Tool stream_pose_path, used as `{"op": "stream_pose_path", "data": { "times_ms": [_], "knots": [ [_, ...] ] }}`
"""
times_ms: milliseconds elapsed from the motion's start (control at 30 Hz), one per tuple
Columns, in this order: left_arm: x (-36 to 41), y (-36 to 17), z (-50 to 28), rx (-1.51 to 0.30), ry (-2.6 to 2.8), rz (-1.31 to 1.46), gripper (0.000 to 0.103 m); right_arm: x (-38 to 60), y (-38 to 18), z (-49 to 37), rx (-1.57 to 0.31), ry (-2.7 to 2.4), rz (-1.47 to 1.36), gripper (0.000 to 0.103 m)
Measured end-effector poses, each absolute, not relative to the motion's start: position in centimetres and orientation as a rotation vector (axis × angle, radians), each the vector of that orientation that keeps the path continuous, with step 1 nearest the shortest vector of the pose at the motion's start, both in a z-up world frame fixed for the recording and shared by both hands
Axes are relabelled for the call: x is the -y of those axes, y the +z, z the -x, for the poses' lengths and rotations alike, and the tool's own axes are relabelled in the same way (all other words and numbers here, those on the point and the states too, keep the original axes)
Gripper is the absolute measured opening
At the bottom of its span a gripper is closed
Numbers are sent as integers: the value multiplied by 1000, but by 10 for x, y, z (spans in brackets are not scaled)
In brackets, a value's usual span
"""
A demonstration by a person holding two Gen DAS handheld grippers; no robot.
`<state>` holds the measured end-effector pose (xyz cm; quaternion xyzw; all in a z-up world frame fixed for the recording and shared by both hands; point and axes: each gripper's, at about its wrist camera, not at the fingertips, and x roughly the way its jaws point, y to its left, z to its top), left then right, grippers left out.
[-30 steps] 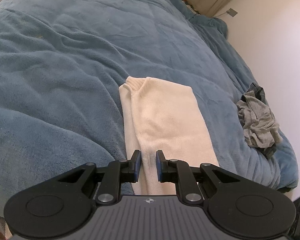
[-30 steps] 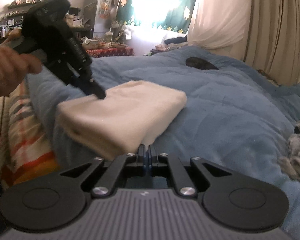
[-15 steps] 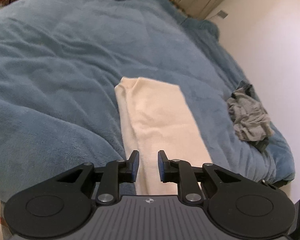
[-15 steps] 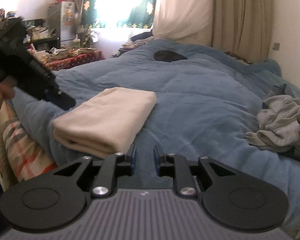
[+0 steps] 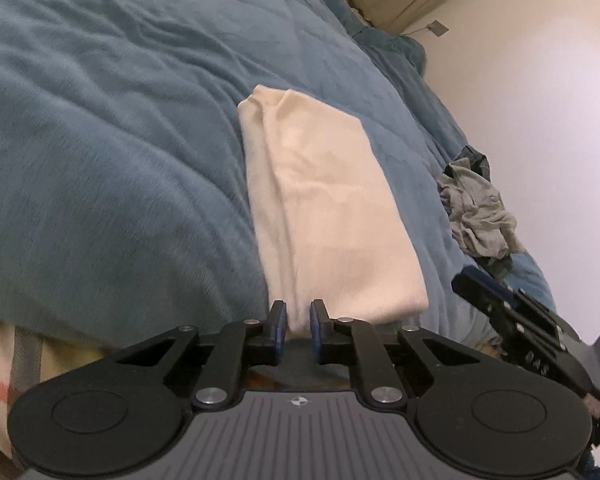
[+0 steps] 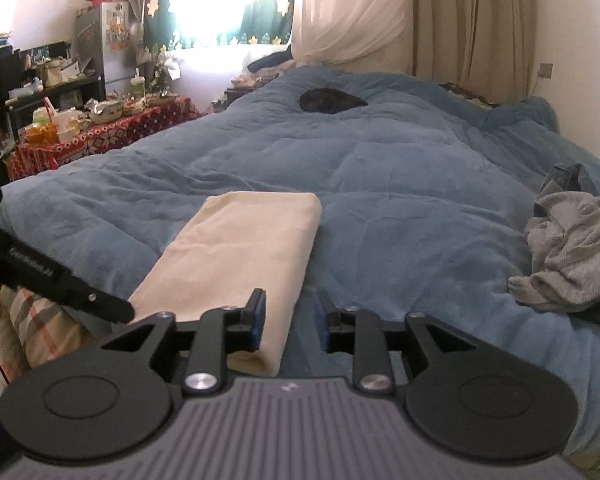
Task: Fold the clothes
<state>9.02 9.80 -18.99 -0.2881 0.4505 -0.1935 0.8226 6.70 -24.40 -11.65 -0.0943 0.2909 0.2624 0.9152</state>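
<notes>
Right now the folded cream sweater lies near the foot edge of the bed, on the blue duvet, a tidy oblong with its short end towards the person. The left gripper sits low at that near end, its jaws having just narrowed, a slim gap left between them; whether they pinch the hem I cannot tell. The right gripper has just been opening, its fingers apart with nothing between them, beside the sweater's near corner. If the left one drags away with cloth caught, the top layer could peel back and spoil the fold. The crumpled grey garment waits by the bed's right edge, close enough to slide off if nudged.
</notes>
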Motion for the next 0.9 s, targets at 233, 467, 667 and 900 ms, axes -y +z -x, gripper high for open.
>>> {"op": "stream_pose_path", "data": {
  "times_ms": [233,467,667,900],
  "knots": [
    [-97,-165,-93,-986,-332,495,21,237,-104,-81,-678,535,211,71],
    [-97,-145,-109,-988,-256,334,60,231,-97,-108,-799,519,170,101],
    [-96,-137,-136,-1034,-87,128,77,222,-92,-125,-824,491,251,102],
    [-91,-129,-141,-994,-12,42,77,228,-91,-133,-851,517,148,102]
  ]
}}
